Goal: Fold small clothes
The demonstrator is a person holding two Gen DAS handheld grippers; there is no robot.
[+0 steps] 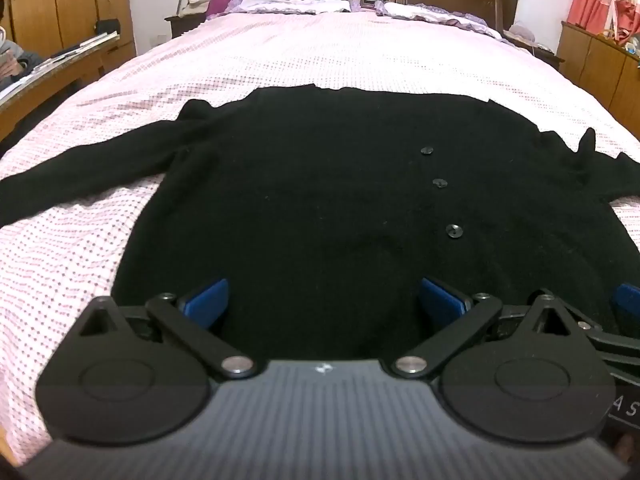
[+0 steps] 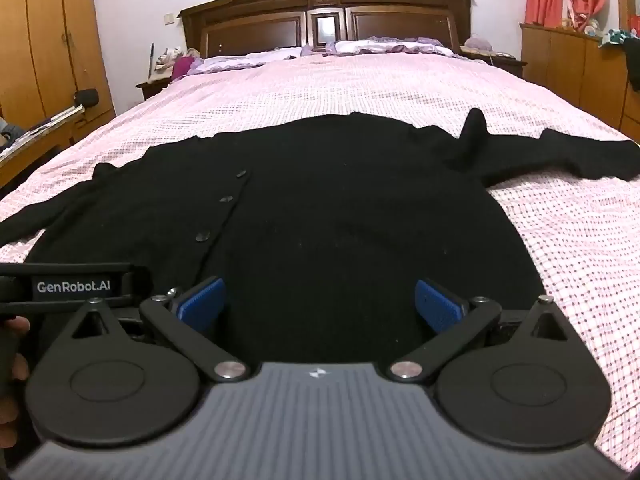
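**Both grippers spread over cardigan hem**

Left hand-held gripper (image 1: 323,300) and right hand-held gripper (image 2: 320,300) sit side by side, level, pointing toward the headboard (image 2: 326,20), jaws wide apart, holding nothing. Black cardigan (image 1: 320,200) lies flat on the bed (image 1: 320,52), buttons up, sleeves out L and R. Bare bedspread beyond collar and both sides.

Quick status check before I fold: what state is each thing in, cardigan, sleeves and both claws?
Black cardigan: spread flat on the bed, buttoned, unfolded.
Left sleeve: stretched out sideways.
Right sleeve: stretched out, bunched at the shoulder.
Left claw: open, empty.
Right claw: open, empty.
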